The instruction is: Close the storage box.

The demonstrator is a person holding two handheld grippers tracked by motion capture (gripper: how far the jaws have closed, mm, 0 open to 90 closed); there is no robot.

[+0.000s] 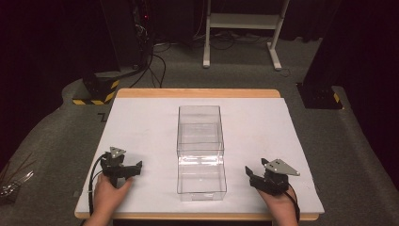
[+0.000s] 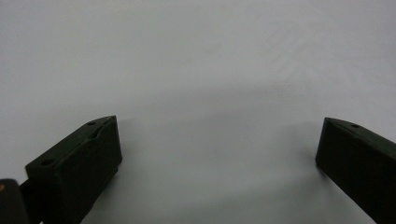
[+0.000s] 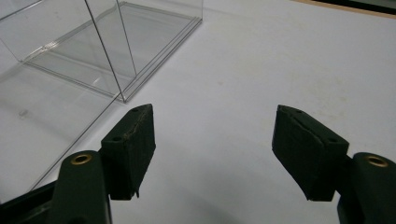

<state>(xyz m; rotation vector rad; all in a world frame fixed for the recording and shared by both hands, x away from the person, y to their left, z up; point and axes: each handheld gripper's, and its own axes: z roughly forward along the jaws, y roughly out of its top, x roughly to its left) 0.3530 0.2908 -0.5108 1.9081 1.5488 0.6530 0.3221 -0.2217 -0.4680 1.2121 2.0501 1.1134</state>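
Note:
A clear plastic box (image 1: 200, 150) lies lengthwise in the middle of the white table top (image 1: 263, 122), and it looks like two see-through sections end to end. My left gripper (image 1: 123, 166) rests near the front left, held by a hand, well left of the box. Its jaws stand wide apart over bare white surface, left gripper (image 2: 217, 140) open and empty. My right gripper (image 1: 257, 171) sits at the front right, a short way right of the box. In the right gripper view the right gripper (image 3: 212, 135) is open and empty, and the box (image 3: 140, 28) lies ahead to its left.
The white top has a wooden rim (image 1: 197, 92) at the back. Beyond the table stand a white frame's legs (image 1: 240, 21), a black-and-yellow striped base (image 1: 96, 92) with cables, and a black stand (image 1: 320, 94). Thin clutter (image 1: 11, 181) lies on the grey floor at far left.

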